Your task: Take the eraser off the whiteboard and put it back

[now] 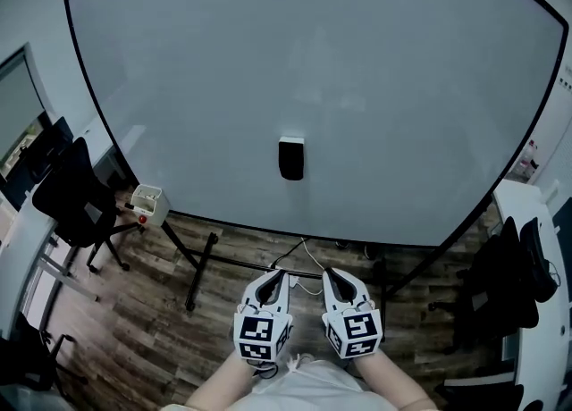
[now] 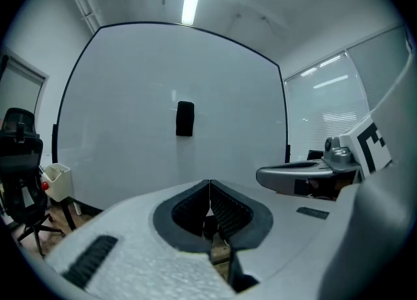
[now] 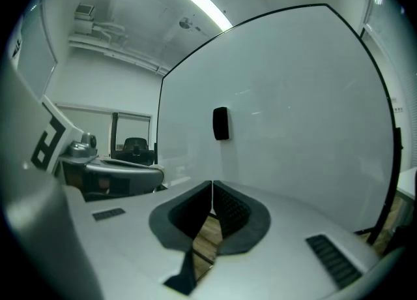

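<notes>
A black eraser (image 1: 290, 158) sticks upright near the lower middle of a large whiteboard (image 1: 357, 88) on a wheeled stand. It also shows in the left gripper view as the eraser (image 2: 185, 119) and in the right gripper view as the eraser (image 3: 221, 123). My left gripper (image 1: 279, 272) and right gripper (image 1: 329, 271) are side by side low in the head view, some way short of the board. Both point at it, below the eraser. Each is shut with nothing between its pads. In their own views the left gripper (image 2: 209, 182) and right gripper (image 3: 212, 183) show touching tips.
A black office chair (image 1: 76, 195) and a white bin (image 1: 148, 205) stand left of the board's stand (image 1: 201, 268). More black chairs (image 1: 509, 280) and a white desk (image 1: 541, 248) are at the right. The floor is wood plank; cables (image 1: 308, 262) lie under the board.
</notes>
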